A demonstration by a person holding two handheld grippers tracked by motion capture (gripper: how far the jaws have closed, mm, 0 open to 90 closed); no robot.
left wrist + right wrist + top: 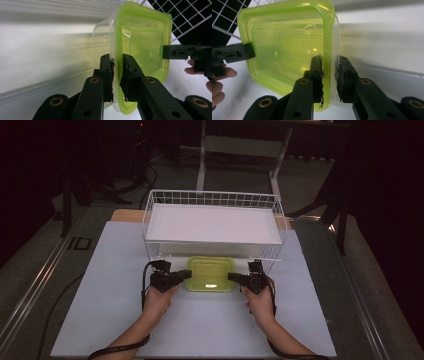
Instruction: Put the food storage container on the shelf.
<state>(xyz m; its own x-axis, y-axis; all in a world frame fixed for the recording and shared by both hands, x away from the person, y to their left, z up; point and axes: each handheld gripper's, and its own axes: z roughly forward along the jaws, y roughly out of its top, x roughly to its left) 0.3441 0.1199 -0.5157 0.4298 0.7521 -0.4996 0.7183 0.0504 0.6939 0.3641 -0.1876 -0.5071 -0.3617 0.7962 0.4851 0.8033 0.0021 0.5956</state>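
While each gripper clamps it, container sits lidded.

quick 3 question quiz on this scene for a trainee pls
1. True or false: both grippers clamp the lid rim of the green-lidded container.
2. Where does the container sit? A) inside the wire basket B) in front of the wire basket C) on the floor
3. Fill in: the basket holds a flat white ____.

Key:
1. True: the left gripper and right gripper each pinch an opposite edge.
2. B
3. tray
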